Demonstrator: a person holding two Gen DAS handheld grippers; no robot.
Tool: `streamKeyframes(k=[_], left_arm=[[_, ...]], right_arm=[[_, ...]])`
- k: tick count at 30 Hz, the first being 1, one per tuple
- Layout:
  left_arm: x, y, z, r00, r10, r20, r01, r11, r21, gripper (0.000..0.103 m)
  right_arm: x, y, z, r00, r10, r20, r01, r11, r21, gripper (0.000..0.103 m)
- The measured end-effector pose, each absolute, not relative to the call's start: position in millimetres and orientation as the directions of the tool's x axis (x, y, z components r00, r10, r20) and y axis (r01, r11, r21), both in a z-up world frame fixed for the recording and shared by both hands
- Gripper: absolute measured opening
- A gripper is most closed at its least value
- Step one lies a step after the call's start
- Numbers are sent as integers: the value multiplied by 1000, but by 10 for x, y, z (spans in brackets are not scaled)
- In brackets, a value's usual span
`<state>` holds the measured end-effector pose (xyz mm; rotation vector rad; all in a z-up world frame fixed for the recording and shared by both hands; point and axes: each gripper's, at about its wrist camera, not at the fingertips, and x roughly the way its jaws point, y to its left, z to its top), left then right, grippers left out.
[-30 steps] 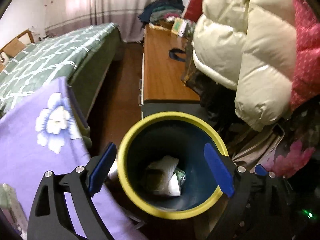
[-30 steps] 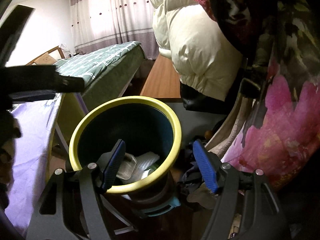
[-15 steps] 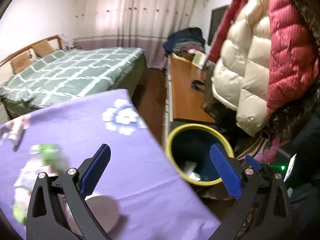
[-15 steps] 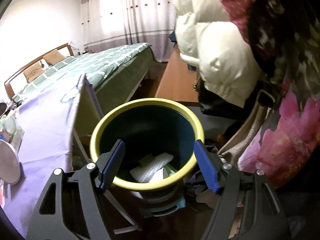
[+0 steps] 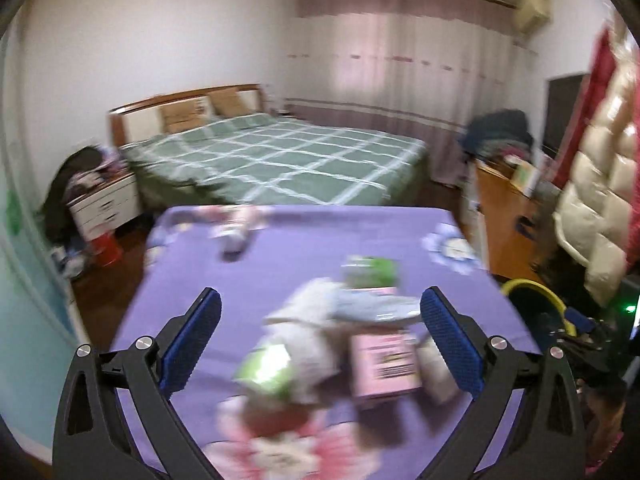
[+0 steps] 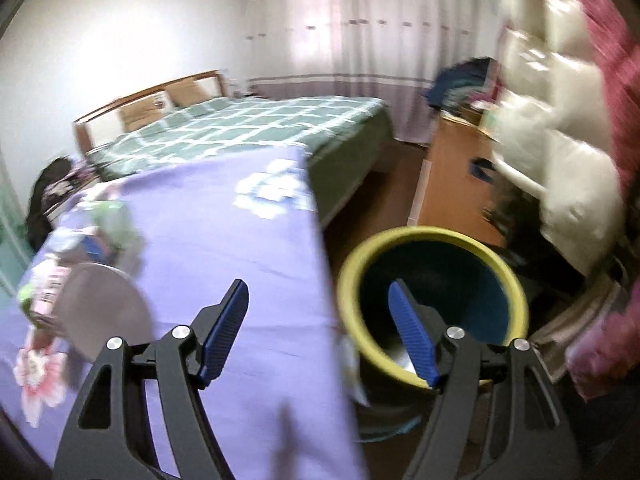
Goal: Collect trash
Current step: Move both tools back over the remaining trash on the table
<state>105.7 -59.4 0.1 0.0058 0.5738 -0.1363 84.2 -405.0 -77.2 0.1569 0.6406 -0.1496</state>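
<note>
1. The left gripper point(image 5: 320, 340) is spread wide and holds nothing; its blue pads point(image 5: 192, 340) touch no object and hang above the purple tablecloth point(image 5: 280, 264).
2. Between those pads lies a blurred heap of trash: a white crumpled wrapper point(image 5: 308, 320) at 12 o'clock from the gripper's centre, a green-and-white packet point(image 5: 264, 372) at 7 o'clock, and a pink box point(image 5: 384, 364) at 4 o'clock. The box lies flat, its long axis running roughly 12 to 6 o'clock. A green packet point(image 5: 372, 272) sits further off at 1 o'clock.
3. In the left wrist view the yellow-rimmed bin point(image 5: 532, 304) stands off the table's right edge, at 3 o'clock.
4. The right gripper point(image 6: 320, 332) is also released, fingers well apart and empty. Its left pad point(image 6: 224, 332) hovers over the tablecloth point(image 6: 224, 248); its right pad is over the bin point(image 6: 432, 240), which stands upright just beside the table edge, mouth up.
5. A round grey lid point(image 6: 104, 308), too blurred to name surely, lies at 9 o'clock.
</note>
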Motion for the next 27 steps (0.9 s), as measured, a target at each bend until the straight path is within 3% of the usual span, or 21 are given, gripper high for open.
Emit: streamKeyframes(k=[11, 21, 27], left_arm=[[956, 337, -142, 845, -50, -532, 4, 996, -86, 98], [944, 424, -236, 838, -51, -544, -10, 994, -108, 98], [1014, 379, -302, 828, -65, -557, 3, 994, -112, 98]], right_arm=[[1283, -2763, -351, 814, 174, -553, -147, 985, 93, 69], [1670, -2269, -552, 757, 170, -631, -237, 971, -22, 71], [1711, -2350, -599, 715, 240, -656, -289, 957, 34, 71]])
